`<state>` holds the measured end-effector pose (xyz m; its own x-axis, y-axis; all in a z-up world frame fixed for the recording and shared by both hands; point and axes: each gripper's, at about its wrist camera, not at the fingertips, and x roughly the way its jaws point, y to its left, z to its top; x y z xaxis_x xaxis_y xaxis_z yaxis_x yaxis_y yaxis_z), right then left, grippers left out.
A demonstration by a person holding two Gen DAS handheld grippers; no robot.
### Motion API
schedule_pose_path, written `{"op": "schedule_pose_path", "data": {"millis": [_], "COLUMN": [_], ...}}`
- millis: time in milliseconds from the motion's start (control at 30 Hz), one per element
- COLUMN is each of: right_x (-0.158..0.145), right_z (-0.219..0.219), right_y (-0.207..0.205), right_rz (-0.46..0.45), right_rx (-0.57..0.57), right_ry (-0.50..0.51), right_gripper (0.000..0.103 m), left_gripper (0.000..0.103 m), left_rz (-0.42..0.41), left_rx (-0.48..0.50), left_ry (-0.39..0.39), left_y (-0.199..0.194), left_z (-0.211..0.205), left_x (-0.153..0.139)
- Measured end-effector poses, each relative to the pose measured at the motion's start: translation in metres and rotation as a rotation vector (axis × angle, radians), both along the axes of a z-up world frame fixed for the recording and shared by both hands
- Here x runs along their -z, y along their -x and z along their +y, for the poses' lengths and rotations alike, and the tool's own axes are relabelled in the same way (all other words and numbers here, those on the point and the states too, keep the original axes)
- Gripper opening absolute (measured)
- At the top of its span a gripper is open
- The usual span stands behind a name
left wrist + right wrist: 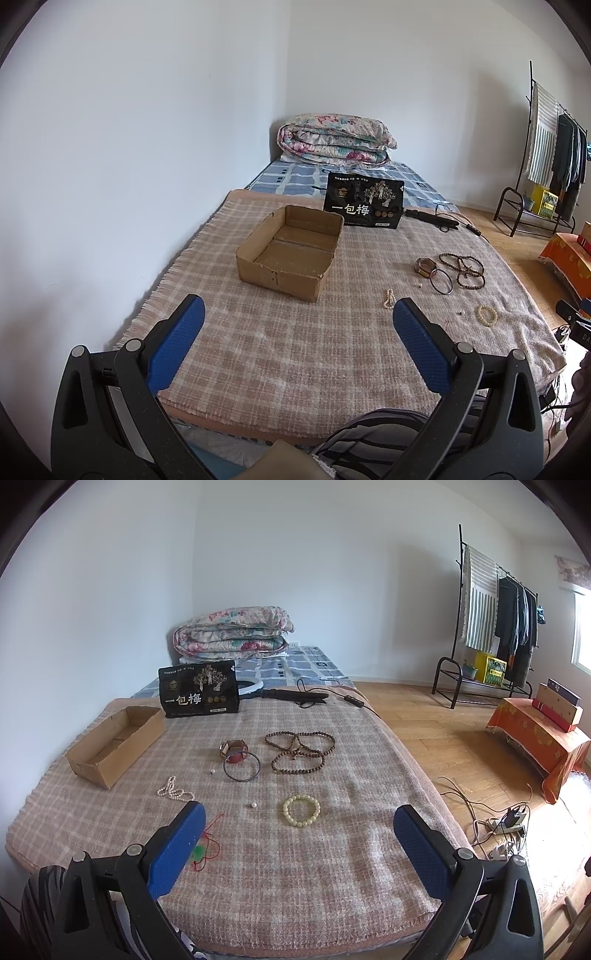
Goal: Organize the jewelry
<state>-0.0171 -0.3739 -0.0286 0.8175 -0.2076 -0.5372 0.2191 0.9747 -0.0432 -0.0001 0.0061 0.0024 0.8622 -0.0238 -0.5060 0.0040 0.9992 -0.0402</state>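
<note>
Jewelry: all of it lies loose on the bed's checked blanket (332, 849), mid-frame in the right wrist view: cream bead bracelet (301, 810), long brown bead strand (299, 751), dark bangle (242, 767) touching a red-and-tan bracelet (232, 751), pearl strand (173, 792), and a tiny pearl stud (253, 805).
Box: the cardboard box (290, 251) sits open and looks empty, centre of the left wrist view; nothing sorted yet, I judge.
Left tool (297, 334): spread wide, holding nothing, low in the frame before the box.
Right tool (299, 840): spread wide, empty; the cream bracelet is nearest it.
Risks: the soft blanket gives, so your pads may snag fibres or push small pieces into the pile; the stud could slip between the pads; the brown strand is looped over itself and may drag the bangle along if you lift it by one loop.
</note>
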Motion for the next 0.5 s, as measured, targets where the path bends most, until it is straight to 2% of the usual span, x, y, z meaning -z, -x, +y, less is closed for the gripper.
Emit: {"op": "schedule_pose_path", "data": {"millis": [500], "right_x": [0.0003], "right_z": [0.0007], "right_y": [-0.0009], "right_rz": [0.000], "right_rx": [0.000], "right_ry": [0.002], "right_gripper": [0.103], "left_gripper": [0.103], "left_rz": [0.002], "left_rx": [0.002], "left_ry": [0.003], "left_y": [-0.0010], "left_z": [0.0015], "left_x": [0.0002]}}
